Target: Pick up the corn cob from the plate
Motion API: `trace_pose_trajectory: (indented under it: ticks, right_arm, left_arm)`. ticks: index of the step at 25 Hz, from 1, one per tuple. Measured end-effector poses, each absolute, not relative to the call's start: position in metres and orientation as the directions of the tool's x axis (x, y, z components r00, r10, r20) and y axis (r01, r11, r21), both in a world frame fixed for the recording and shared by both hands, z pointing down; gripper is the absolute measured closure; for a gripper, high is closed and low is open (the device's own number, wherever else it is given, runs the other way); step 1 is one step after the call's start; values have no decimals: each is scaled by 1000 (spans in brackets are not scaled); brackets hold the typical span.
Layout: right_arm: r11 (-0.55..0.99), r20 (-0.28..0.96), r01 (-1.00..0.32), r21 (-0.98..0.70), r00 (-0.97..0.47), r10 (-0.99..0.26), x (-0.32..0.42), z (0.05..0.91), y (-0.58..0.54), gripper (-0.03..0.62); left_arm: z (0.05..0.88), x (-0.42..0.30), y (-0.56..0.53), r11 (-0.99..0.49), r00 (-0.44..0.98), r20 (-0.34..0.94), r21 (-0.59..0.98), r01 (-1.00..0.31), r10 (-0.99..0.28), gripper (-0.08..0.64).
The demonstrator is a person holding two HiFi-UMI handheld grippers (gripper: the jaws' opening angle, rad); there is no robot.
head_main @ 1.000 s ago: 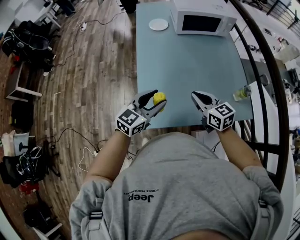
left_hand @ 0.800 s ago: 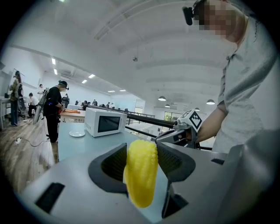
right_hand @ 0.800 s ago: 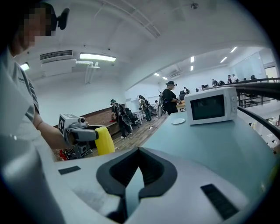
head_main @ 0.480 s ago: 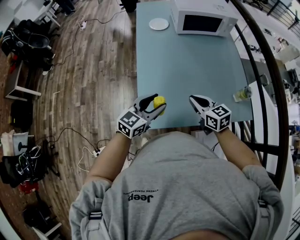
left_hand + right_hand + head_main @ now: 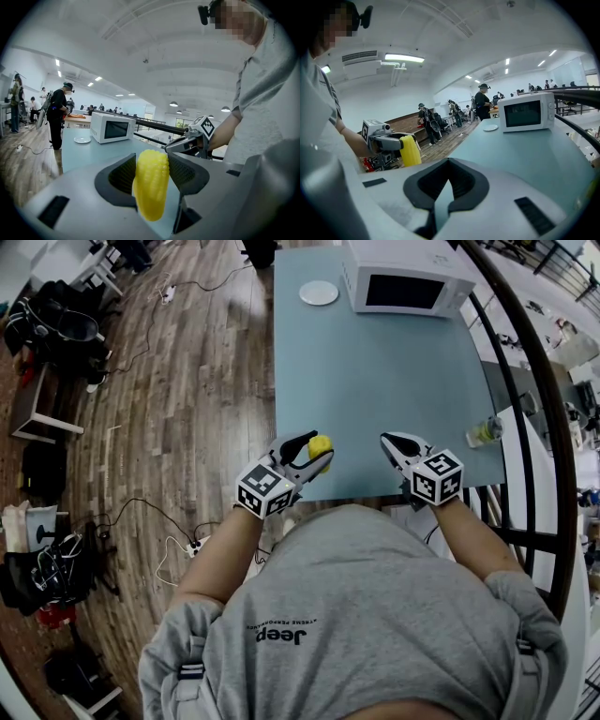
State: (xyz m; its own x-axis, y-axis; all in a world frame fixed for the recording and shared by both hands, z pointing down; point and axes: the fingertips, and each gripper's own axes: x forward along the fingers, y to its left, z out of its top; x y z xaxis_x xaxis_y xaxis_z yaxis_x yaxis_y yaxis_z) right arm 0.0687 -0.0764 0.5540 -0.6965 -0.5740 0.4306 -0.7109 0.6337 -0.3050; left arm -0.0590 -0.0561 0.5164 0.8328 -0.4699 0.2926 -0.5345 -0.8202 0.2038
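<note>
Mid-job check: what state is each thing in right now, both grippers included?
left gripper: shut on the corn cob
corn cob: held in the air, off the plate
right gripper: shut, empty
plate: empty, beside the microwave
microwave: door closed

corn cob [image 5: 320,442] part-hidden by left gripper [image 5: 319,452], microwave [image 5: 403,282] cut off at top

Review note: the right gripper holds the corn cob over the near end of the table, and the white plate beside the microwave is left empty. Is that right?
Not quite. The left gripper holds the corn cob, clamped between its jaws, as the left gripper view shows. The right gripper has nothing in it. The rest stands.
</note>
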Motion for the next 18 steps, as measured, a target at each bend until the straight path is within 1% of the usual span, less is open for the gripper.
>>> trace_pose_trajectory:
  ticks: [18]
  right_arm:
    - [653, 424, -698, -294, -707, -566, 64, 550, -67, 584]
  left_arm:
    - [511, -63, -51, -814, 830, 282, 206, -543, -481, 333]
